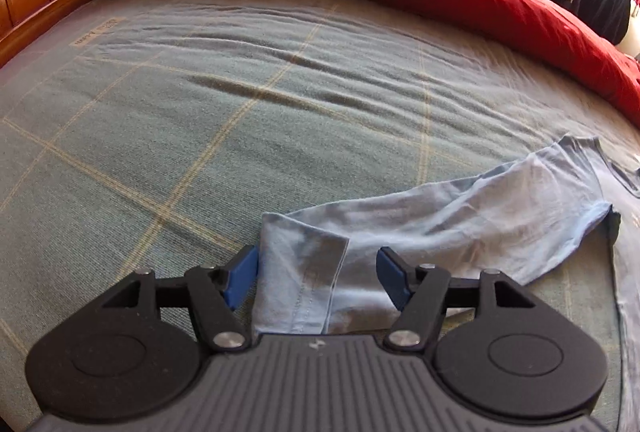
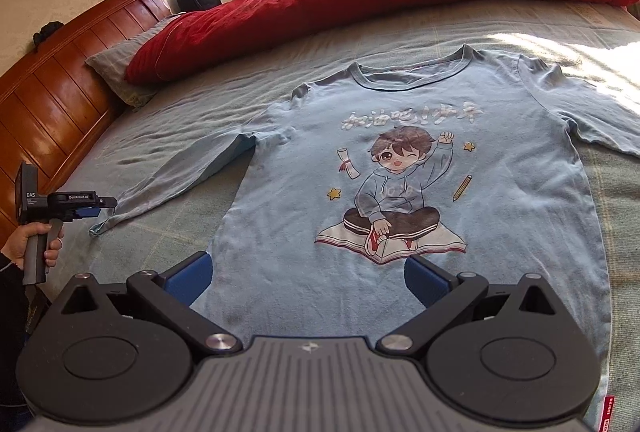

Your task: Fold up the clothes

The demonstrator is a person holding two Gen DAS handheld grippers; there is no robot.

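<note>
My left gripper (image 1: pixel 318 278) straddles the shirt's sleeve cuff (image 1: pixel 298 264), jaws apart, unclamped, to fold it inward; right gripper (image 2: pixel 306 278) wide over hem.

"GenRobot.AI" and "DAS" on left tongs (image 2: pixel 105 207), "加油吧!少年" on shirt (image 2: pixel 420 200)

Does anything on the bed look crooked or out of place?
The shirt lies flat, print up. Only its long sleeve is askew: it slants out sideways, with its cuff folded over between the open left gripper.
</note>
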